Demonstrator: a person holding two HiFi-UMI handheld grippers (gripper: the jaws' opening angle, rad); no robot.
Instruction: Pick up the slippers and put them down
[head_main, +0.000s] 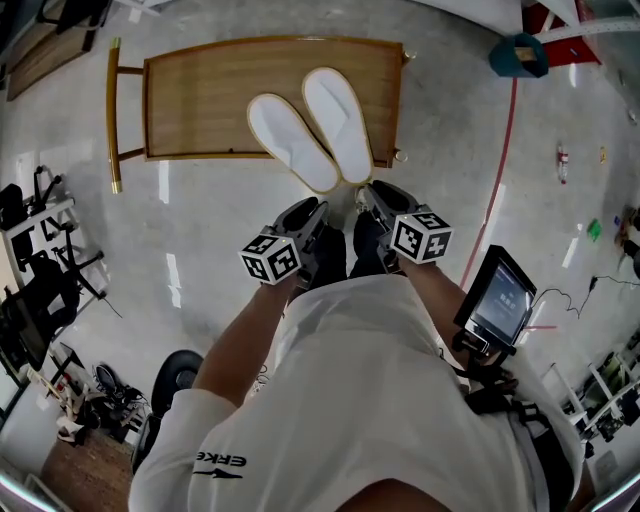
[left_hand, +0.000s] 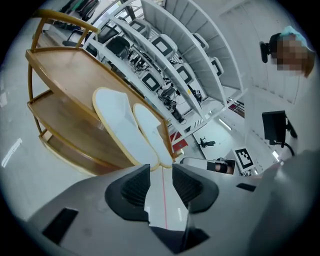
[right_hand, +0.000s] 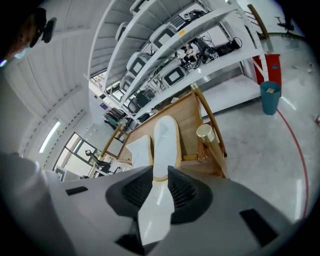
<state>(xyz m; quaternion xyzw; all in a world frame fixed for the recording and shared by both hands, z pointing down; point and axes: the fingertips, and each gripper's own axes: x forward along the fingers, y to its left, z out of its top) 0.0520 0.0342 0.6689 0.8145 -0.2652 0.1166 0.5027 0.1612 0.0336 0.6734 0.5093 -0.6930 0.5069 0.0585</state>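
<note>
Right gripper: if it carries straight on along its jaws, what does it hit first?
Probably the heel of the right-hand slipper, lined up between the open jaws of the right gripper; depth uncertain.

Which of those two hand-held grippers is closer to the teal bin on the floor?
Right. The teal bin stands out past the right gripper; the left gripper is beside that one, farther from the bin.

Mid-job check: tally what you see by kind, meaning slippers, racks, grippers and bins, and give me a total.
Slippers: 2
Wooden rack: 1
Grippers, the left gripper and the right gripper: 2
Teal bin: 1
Total: 6
</note>
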